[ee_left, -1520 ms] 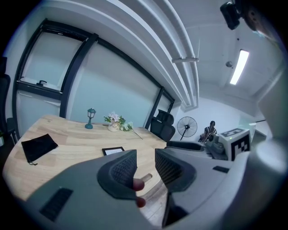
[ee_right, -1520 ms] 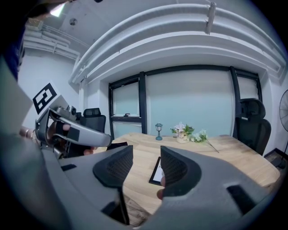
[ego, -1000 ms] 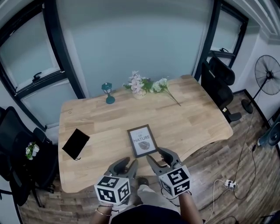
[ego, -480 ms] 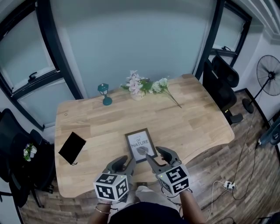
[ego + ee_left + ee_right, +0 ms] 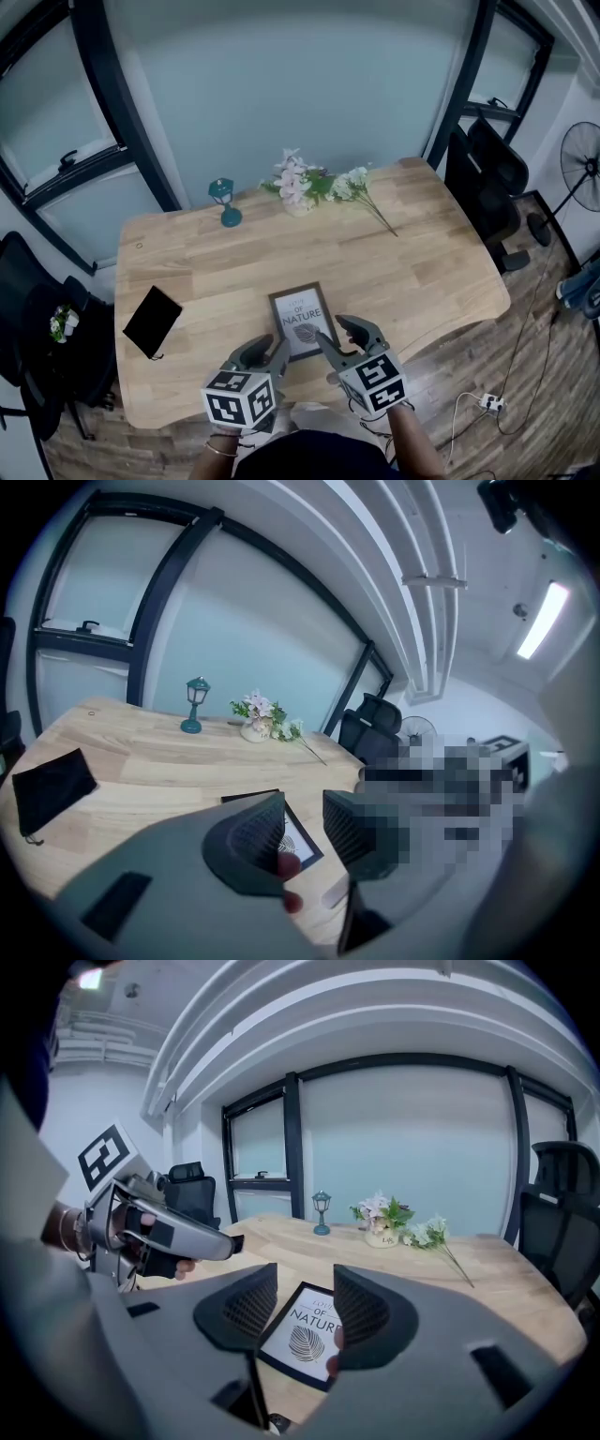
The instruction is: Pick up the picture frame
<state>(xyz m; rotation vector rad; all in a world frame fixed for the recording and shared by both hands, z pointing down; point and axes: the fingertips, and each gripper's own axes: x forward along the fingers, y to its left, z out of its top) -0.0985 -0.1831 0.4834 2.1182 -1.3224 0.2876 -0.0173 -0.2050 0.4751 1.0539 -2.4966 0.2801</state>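
A: Where's the picture frame [image 5: 304, 322]?
B: Flat on the table [image 5: 412, 258], just ahead of my left gripper [image 5: 267, 354] and right gripper [image 5: 345, 337], both gaping, empty. Probably light, stiff, glass-fronted: I'd pinch a side rim.

1. In the left gripper view, the picture frame [image 5: 296, 841] lies mostly behind the left gripper [image 5: 305, 810]; only its far edge and a strip between the jaws show; its print cannot be read there.
2. In the right gripper view, the right gripper [image 5: 305, 1279] covers part of the frame's left edge and its right side; the top line of print is partly hidden.
3. In the head view, both grippers cover the frame's near corners.
4. The fan [image 5: 581, 159] is cut off at the head view's right edge; the black chair [image 5: 28, 309] at its left edge.
5. The vase [image 5: 382, 1237] label is too small to read.
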